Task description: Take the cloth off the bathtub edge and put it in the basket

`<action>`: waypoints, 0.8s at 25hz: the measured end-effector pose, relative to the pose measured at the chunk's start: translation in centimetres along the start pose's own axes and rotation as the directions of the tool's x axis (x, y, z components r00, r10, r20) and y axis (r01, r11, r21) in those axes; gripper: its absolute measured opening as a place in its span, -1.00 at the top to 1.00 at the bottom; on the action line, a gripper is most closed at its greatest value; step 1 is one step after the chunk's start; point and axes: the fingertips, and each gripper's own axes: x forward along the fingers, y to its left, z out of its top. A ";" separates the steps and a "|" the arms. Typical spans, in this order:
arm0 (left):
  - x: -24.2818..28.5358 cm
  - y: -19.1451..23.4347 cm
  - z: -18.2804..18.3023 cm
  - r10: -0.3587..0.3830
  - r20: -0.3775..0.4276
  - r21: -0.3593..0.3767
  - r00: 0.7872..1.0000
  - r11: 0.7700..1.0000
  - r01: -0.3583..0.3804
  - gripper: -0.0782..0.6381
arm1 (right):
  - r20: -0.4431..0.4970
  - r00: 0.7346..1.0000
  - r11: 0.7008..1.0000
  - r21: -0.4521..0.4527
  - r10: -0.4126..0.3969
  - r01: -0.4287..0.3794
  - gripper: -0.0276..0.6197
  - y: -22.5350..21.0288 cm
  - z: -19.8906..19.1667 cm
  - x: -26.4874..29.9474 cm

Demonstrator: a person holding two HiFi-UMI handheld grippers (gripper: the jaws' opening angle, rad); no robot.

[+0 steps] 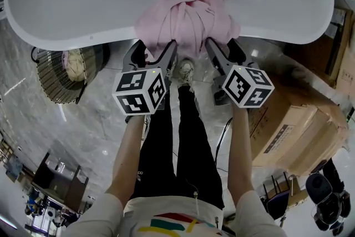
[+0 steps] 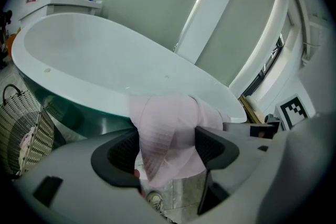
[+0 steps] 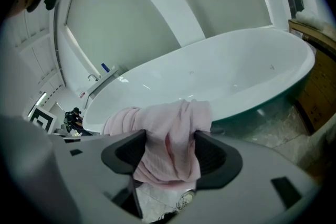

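Observation:
A pink cloth (image 1: 188, 16) lies bunched over the near edge of the white bathtub (image 1: 83, 36) and hangs down its outer side. My left gripper (image 1: 158, 50) grips the cloth's lower left part; in the left gripper view the cloth (image 2: 168, 134) fills the gap between both pads. My right gripper (image 1: 223, 47) holds the lower right part, and in the right gripper view folds of the cloth (image 3: 168, 144) are pressed between its pads. A round wire basket (image 1: 58, 77) stands on the floor to the left, below the tub rim.
The basket holds a pale bundle (image 1: 72, 61). Cardboard boxes (image 1: 299, 125) are stacked at the right by the tub's end. The person's legs and a shoe (image 1: 186, 69) stand on the marble floor directly below the grippers. A faucet ledge (image 2: 73, 5) sits at the tub's far end.

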 end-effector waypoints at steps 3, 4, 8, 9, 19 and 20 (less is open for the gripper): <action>0.1 -0.7 -0.1 -0.043 0.006 -0.019 0.999 0.999 0.043 -0.11 | 0.000 0.999 0.999 0.012 0.035 -0.035 0.18 0.8 -0.1 0.0; 0.2 -1.2 -0.1 -0.067 0.015 -0.020 0.998 0.998 0.067 0.08 | -0.004 0.999 0.999 0.011 0.042 -0.042 0.28 1.1 -0.2 0.0; 0.4 -2.1 -0.4 -0.082 0.014 0.004 0.997 0.997 0.082 0.28 | -0.014 1.000 0.999 -0.037 0.013 -0.013 0.56 1.4 -0.4 -0.1; 0.4 -2.1 -0.5 -0.077 0.007 0.012 0.997 0.997 0.076 0.31 | -0.011 1.000 0.998 -0.056 -0.004 0.004 0.61 1.4 -0.5 -0.2; -0.4 -2.1 -0.2 0.024 0.047 0.144 0.999 0.989 -0.030 0.53 | 0.035 0.996 0.985 -0.150 -0.077 0.081 0.72 1.8 -0.4 -0.8; -0.6 -2.2 0.0 0.019 0.059 0.135 0.998 0.990 -0.026 0.53 | 0.041 0.997 0.986 -0.147 -0.069 0.075 0.72 1.9 -0.2 -1.0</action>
